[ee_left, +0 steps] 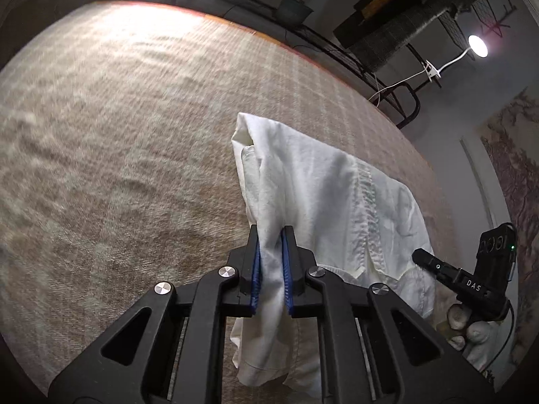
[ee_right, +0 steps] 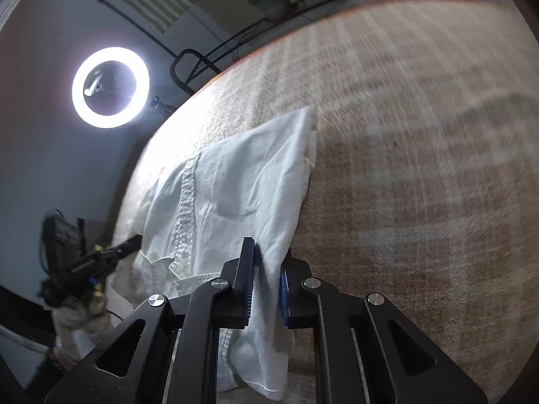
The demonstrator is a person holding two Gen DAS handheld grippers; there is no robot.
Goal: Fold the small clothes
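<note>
- The small white cotton button-up shirt (ee_left: 323, 202) lies on the beige checked woven cloth (ee_left: 118, 151) that covers the table; in the left wrist view it sits right of centre, its near end lifted.
- Its long axis runs from near to far. A folded corner points to the far side, and the button placket (ee_left: 367, 208) runs the same way along the middle.
- In the right wrist view the shirt (ee_right: 235, 188) reaches from the near edge to a pointed far corner, with the placket (ee_right: 185, 202) left of centre.
- The left gripper (ee_left: 271, 262), black with blue pads (ee_left: 256, 269), is clenched on a bunched near fold of the shirt, fingers pointing away from the camera.
- The right gripper (ee_right: 267, 272) pinches the other near fold between its blue pads (ee_right: 284, 289); loose cloth hangs below the jaws.
- Seen from the left wrist, the right gripper (ee_left: 424, 258) comes in from the near right, held by a white-gloved hand (ee_left: 471, 326); its finger reads "DAS".
- A lit white ring light (ee_right: 110, 82) stands at the far left, and a small round lamp (ee_left: 477, 45) at the far right.
</note>
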